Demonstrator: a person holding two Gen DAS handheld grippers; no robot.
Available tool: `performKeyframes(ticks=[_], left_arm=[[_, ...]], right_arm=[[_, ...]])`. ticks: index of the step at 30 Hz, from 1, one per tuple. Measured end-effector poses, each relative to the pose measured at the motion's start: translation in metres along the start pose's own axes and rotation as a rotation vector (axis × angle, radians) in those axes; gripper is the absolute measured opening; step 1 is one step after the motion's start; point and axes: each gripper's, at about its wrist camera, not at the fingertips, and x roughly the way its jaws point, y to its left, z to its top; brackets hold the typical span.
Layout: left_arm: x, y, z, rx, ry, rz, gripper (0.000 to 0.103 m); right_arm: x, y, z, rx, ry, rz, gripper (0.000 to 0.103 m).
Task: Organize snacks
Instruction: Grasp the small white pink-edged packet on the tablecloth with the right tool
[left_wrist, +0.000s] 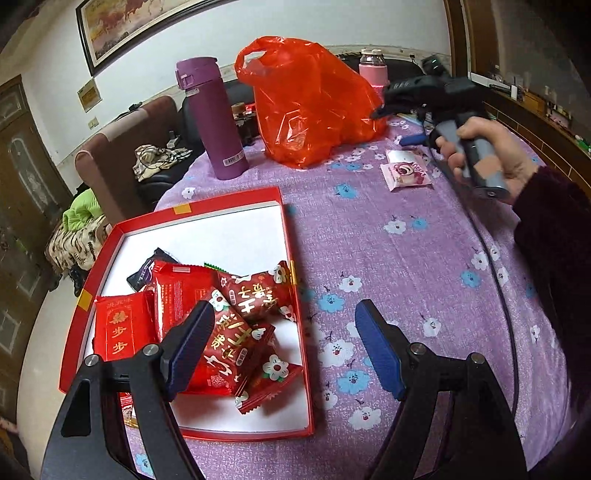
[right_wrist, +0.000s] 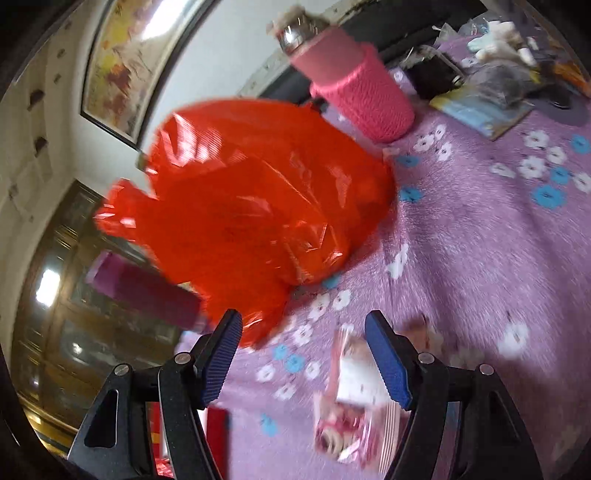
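A red box (left_wrist: 207, 216) with a white inside holds several red snack packets (left_wrist: 236, 325) at the table's left. My left gripper (left_wrist: 284, 332) hovers open over the box's right edge with nothing between its fingers. Two pink snack packets (left_wrist: 406, 171) lie on the purple flowered cloth at the right. In the right wrist view, which is blurred, these pink packets (right_wrist: 354, 406) lie just below my right gripper (right_wrist: 303, 354), which stands open and empty. A hand holds the right gripper (left_wrist: 382, 109) with its tip close to the red plastic bag (left_wrist: 306, 103), which also fills the right wrist view (right_wrist: 251, 214).
A purple thermos (left_wrist: 218, 118) stands left of the bag and a pink sleeved bottle (right_wrist: 354, 92) behind it. Papers and small clutter (right_wrist: 491, 103) lie at the far right of the table. A sofa (left_wrist: 122, 147) with clothes sits beyond the table edge.
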Motion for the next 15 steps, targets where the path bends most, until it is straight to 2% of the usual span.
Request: performKeyframes(ticks=[2,7,10,13,14,15], left_arm=[[-0.001,0.001,0.0,-0.006,-0.002,-0.004,0.079],[-0.003,0.002,0.0,-0.018,-0.007,-0.013,0.079],[-0.008,0.0,-0.003,-0.023,-0.015,-0.024,0.079],[-0.015,0.0,-0.006,-0.028,-0.019,-0.025,0.079],[-0.017,0.0,-0.008,-0.028,-0.02,-0.024,0.079],[-0.018,0.0,-0.01,-0.03,-0.018,-0.022,0.079]], right_arm=[[0.02,-0.006,0.002,0.015,0.051,-0.056,0.071],[0.015,-0.006,-0.024,-0.024,0.133,-0.022,0.071],[0.006,0.01,-0.069,-0.104,0.261,0.025,0.07],[-0.014,0.03,-0.12,-0.224,0.326,0.055,0.071],[-0.019,0.035,-0.137,-0.233,0.4,0.1,0.069],[-0.028,0.035,-0.15,-0.205,0.433,0.173,0.069]])
